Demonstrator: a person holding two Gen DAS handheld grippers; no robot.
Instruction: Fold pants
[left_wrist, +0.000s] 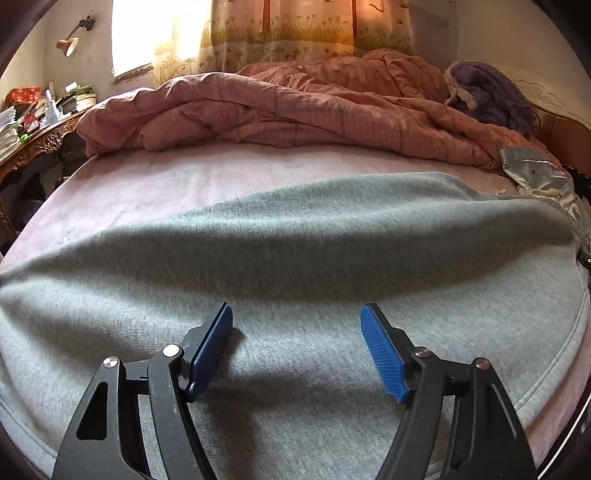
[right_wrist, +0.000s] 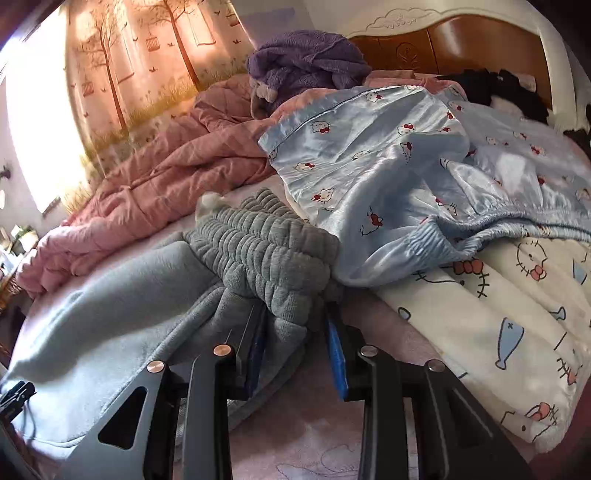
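Your left gripper hangs over the grey pants, blue pads spread wide with nothing between them. Those pants lie flat across the pink sheet, filling your left view from 9 to 3 o'clock, with a pink quilt heaped at 12. Your right gripper is clamped on the ribbed waistband of the pants, and blue pyjamas are piled at 1 o'clock.
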